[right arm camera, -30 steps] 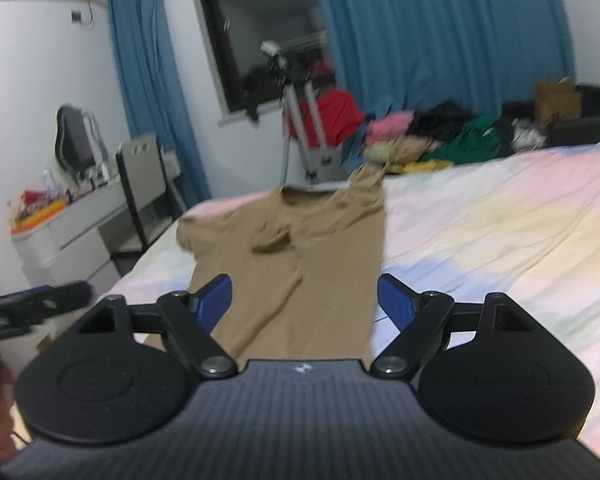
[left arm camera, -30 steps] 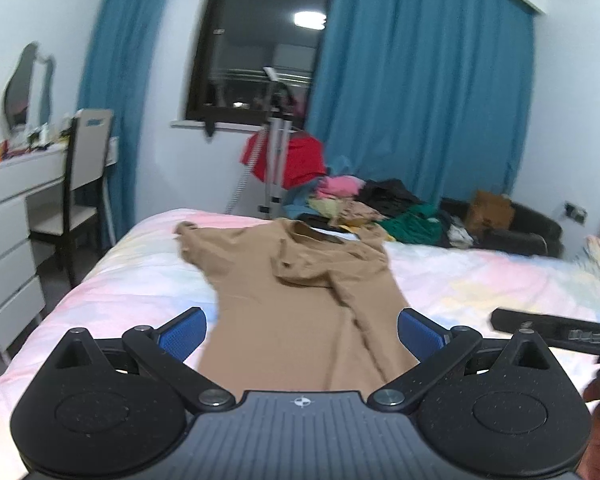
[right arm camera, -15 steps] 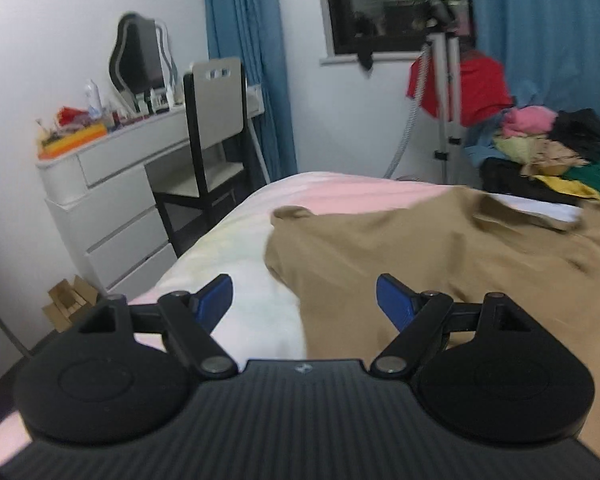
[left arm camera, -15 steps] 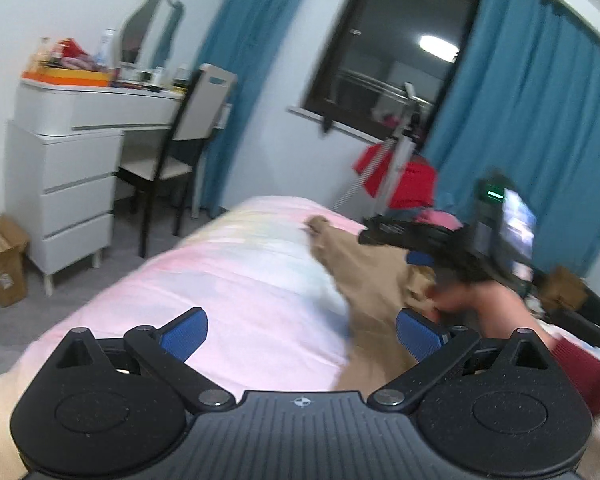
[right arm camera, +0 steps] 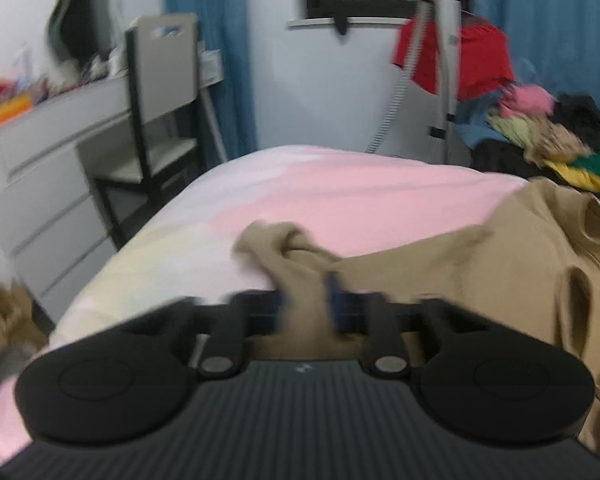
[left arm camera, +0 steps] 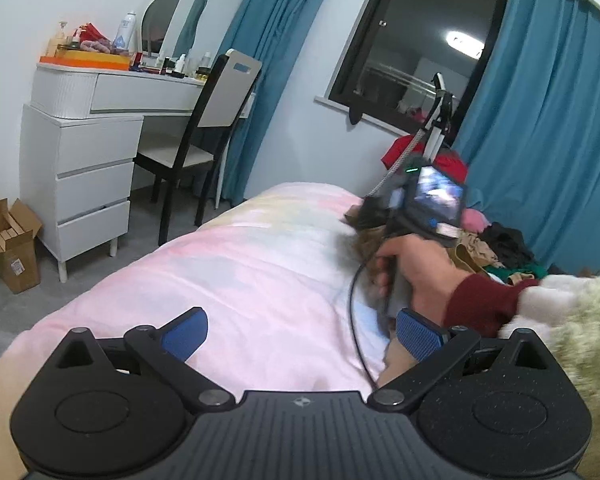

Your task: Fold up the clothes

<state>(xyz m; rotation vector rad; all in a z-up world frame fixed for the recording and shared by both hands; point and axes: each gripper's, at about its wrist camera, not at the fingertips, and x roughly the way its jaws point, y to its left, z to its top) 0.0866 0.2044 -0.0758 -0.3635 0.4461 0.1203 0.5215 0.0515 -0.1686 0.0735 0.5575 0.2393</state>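
The left gripper (left arm camera: 300,330) is held wide open over the bed (left arm camera: 236,280), its 2 blue pads well apart with nothing between them. Only pink bedding is seen directly ahead of it. Ahead and to its right, the right hand (left arm camera: 414,270) is seen wrapped around the handle of the other tool, a dark red cuff at the wrist, with tan cloth partly hidden behind it.

In the right wrist view, which is blurred, the right gripper (right arm camera: 306,306) is closed down on the sleeve (right arm camera: 288,256) of the tan shirt (right arm camera: 500,264); the pads are pressed against the bunched cloth from both sides. The sleeve end is seen just beyond the fingertips, crumpled on the bed. The body of the shirt is spread to the right of the gripper, its collar farther right.

Past the bed, a clothes pile (right arm camera: 548,132) is seen ahead to the right, and a chair (right arm camera: 160,92) and white dresser (left arm camera: 80,168) ahead to the left.
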